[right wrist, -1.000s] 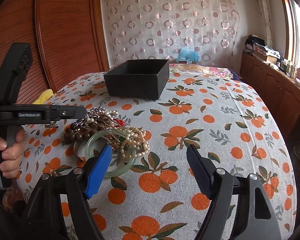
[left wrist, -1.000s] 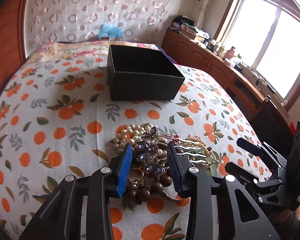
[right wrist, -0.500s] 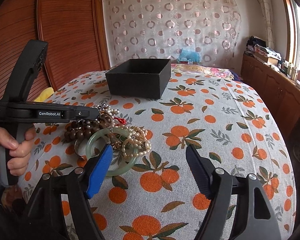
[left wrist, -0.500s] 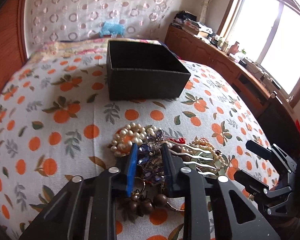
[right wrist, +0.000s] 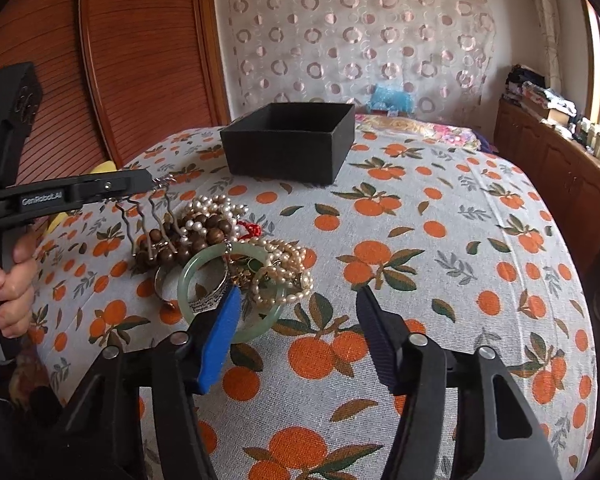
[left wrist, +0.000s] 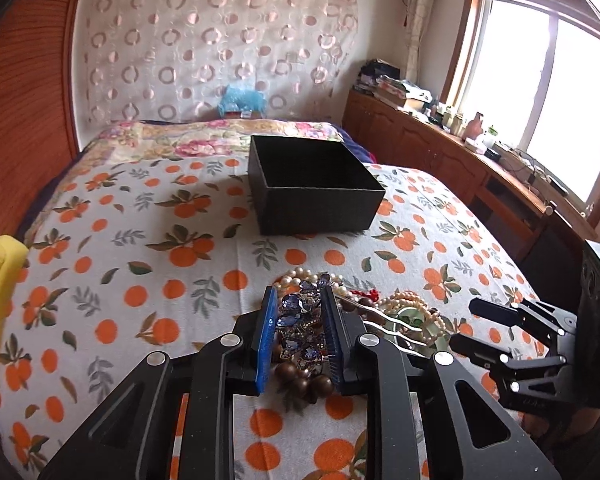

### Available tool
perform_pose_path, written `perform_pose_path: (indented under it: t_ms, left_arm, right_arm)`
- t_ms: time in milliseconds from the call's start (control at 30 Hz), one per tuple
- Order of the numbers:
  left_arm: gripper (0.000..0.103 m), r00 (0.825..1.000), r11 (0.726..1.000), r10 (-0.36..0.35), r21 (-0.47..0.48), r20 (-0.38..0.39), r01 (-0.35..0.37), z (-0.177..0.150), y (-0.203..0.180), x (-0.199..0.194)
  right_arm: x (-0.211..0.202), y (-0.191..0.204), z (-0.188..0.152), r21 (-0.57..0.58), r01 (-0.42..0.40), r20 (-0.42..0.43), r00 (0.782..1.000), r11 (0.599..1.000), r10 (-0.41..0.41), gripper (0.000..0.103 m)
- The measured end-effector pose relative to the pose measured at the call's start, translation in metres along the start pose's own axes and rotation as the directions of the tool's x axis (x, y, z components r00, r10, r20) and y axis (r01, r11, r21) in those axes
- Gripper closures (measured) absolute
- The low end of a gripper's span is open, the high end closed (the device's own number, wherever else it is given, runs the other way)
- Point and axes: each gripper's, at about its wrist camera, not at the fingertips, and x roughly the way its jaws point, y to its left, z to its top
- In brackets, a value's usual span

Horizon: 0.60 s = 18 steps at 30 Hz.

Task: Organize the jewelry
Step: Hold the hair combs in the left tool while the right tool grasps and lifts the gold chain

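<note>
- Left gripper [left wrist: 299,332]: closed on the blue hair comb [left wrist: 300,320], lifted from the jewelry pile [right wrist: 236,248].
- Right gripper [right wrist: 300,332]: open, idle beside the pile.
- Next, probably: carry the comb to the black box [left wrist: 312,188] beyond the pile.

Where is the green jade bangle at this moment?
In the right wrist view the green jade bangle lies on the orange-print bedspread, at the near edge of the jewelry pile, just ahead of the right gripper's blue finger.

A blue-stoned hair comb [left wrist: 298,322], prongs hanging, is raised above the heap of pearl strands [right wrist: 216,210], brown wooden beads [right wrist: 204,236], a pale green bangle [right wrist: 188,280] and a silver ring [right wrist: 210,300]; beyond them sits an open black box [left wrist: 320,208]
</note>
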Motion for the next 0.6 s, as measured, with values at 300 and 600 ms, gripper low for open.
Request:
perform_pose_path:
  t_ms: [300,600]
  left_arm:
    - [0.082,1.000,1.000,0.018,0.000,0.011,-0.018,-0.005,0.005,-0.001]
    - [0.082,1.000,1.000,0.019,-0.006,0.010,-0.019,-0.008,0.006,-0.002]
  right_arm:
    - [0.018,0.016,0.022,-0.112,-0.028,-0.053,0.998,0.993,0.022,0.059]
    - [0.027,0.014,0.026,-0.168,-0.033,-0.099,0.995,0.985,0.017,0.089]
